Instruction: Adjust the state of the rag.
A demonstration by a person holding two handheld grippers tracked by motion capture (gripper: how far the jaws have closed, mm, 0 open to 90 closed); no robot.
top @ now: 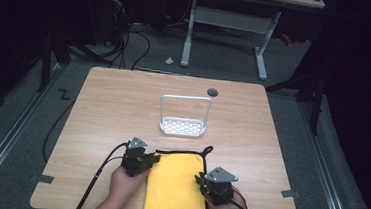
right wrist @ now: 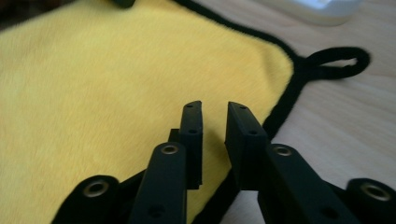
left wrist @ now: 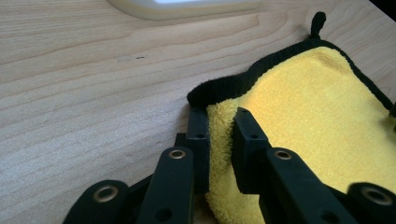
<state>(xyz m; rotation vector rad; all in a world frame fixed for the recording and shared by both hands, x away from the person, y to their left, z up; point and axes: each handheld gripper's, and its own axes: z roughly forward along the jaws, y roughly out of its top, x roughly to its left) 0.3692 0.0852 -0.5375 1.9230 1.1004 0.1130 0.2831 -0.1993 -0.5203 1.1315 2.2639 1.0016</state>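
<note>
Cloth (top: 174, 189), yellow with a black hem, lies flat on the near middle of a wooden tabletop (top: 103, 103), its near end reaching the tabletop's front edge. A black hanging loop (top: 207, 150) sticks out from its far right corner.

A person's two hands come in from the bottom of the high view, each holding a black gripper. The left gripper (top: 141, 162) sits at the cloth's far left corner. In the left gripper view, the left gripper's jaws stand close together with a fold of the cloth's edge pinched between them, the black hem (left wrist: 224, 86) curling up just ahead of the tips. The right gripper (top: 206, 182) sits at the cloth's right edge, partway down. In the right gripper view, the right gripper's jaws stand a little apart over the hem, with a narrow gap between them; they do not seem to hold anything yet.

Beyond the cloth, near the middle of the tabletop, stands a small white rack (top: 183, 128) with a tall wire handle, well apart from both grippers.

By the look of it, the work is at its start: one corner is gripped, the cloth is unfolded and unlifted, and the right side is yet to be grasped.
</note>
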